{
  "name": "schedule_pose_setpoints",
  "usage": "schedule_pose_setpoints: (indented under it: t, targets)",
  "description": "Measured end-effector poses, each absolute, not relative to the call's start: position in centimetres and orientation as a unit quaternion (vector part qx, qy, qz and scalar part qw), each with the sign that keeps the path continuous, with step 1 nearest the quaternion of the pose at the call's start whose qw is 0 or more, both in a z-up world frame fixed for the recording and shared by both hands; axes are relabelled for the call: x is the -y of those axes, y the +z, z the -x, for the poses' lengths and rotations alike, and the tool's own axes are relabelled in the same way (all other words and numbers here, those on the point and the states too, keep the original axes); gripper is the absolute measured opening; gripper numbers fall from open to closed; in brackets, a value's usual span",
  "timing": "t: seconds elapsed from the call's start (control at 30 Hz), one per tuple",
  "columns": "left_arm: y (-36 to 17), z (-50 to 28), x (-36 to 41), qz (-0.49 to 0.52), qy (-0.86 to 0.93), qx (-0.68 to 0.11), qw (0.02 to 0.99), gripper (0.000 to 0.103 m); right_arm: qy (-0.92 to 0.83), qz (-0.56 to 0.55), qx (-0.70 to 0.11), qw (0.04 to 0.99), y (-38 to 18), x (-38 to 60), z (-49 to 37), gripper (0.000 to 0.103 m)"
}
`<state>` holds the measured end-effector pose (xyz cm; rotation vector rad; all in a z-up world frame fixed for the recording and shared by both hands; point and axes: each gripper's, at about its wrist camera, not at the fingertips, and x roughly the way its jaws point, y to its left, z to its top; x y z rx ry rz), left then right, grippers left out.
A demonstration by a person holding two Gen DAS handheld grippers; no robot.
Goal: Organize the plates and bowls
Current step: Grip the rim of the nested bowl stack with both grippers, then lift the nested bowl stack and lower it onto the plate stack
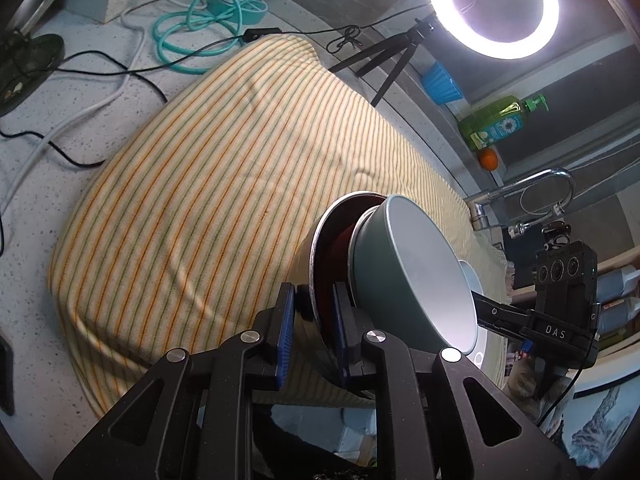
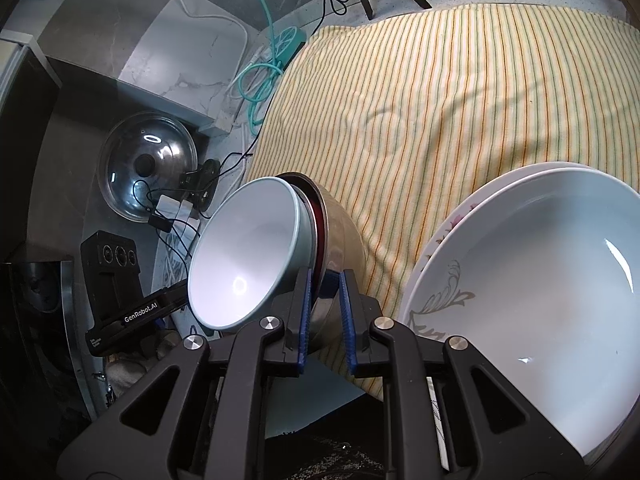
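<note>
Both claws pinch one nested bowl stack [image 1: 360, 280] — tipped on its side above the striped cloth [image 1: 224, 168].

Left gripper [image 1: 314, 320] and right gripper [image 2: 324, 316] clamp opposite rims; the plates [image 2: 532, 280] lie just right of the right claw — the nearer hand.

My steel bowl [image 2: 340, 236] looks brushed metal; the nested green bowl [image 1: 384, 272] is matt outside. The white plate [image 2: 540, 280] shines glossy, the striped cloth [image 1: 224, 168] soft and woven.
</note>
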<state>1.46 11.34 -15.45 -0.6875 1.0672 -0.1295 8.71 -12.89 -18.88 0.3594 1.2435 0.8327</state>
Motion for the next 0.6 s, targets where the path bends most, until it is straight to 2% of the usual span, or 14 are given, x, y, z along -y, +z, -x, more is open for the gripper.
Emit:
schedule_pose_setpoints:
  t: [0.6]
  targets:
    - [-10.2, -3.5, -8.6, 0.293, -0.103, -0.461, 0.831, 0.015, 0.378, -0.19, -0.524, 0.739, -15.3, 17.6, -8.3, 0.015]
